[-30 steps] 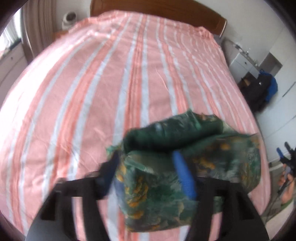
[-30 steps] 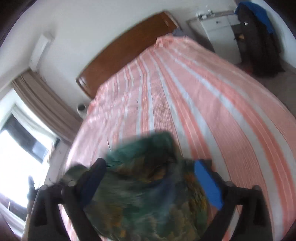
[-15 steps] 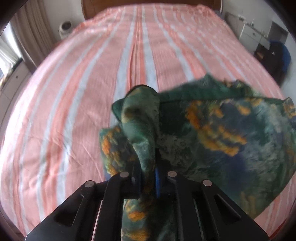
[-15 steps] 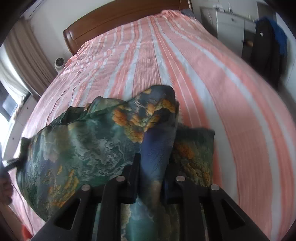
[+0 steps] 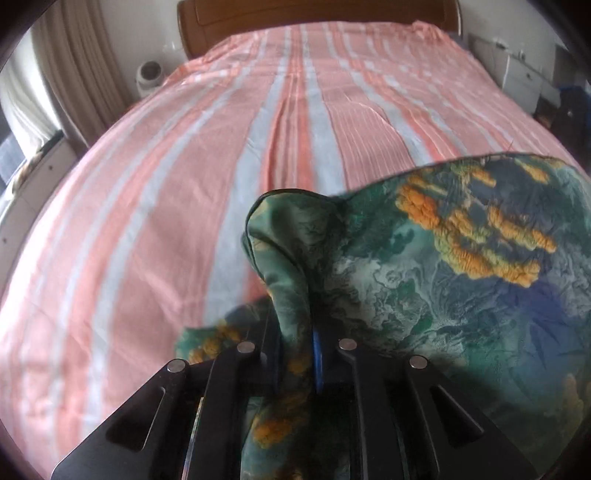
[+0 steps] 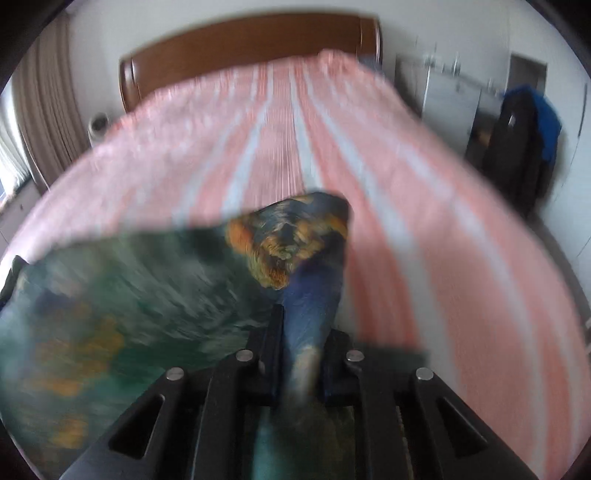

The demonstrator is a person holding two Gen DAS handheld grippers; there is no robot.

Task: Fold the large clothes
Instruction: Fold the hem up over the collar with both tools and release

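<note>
Two grippers hold one garment (image 5: 424,295) between them, above a striped bed (image 5: 184,184). Left gripper (image 5: 297,354): jaws drawn together on a bunched fold of the cloth, which rises between the fingers and curls over at the top. Right gripper (image 6: 303,362): jaws likewise closed on a gathered blue-toned corner of the garment (image 6: 110,295); this view is motion-blurred, so fine detail of the hold cannot be read.

Handling, as judged from the drape: the cloth is thin, light and fully limp, with a faint sheen that suggests a smooth, possibly slippery weave. It keeps no shape of its own and sags wherever unsupported. Such fabric is best taken at corners or along a hem, with several layers pinched together so that the fold does not creep out of the jaws. No risk of breakage, though a loose span may swing or twist when moved quickly.

Position relative to the tools: in the left view the printed green-and-orange panel spreads rightward from the jaws; in the right view it spreads leftward. The garment thus hangs as a span between the two grippers, near the foot of the bed. Whether its lower edge touches the bedcover cannot be told. A headboard (image 5: 317,22) stands at the far end.
</note>
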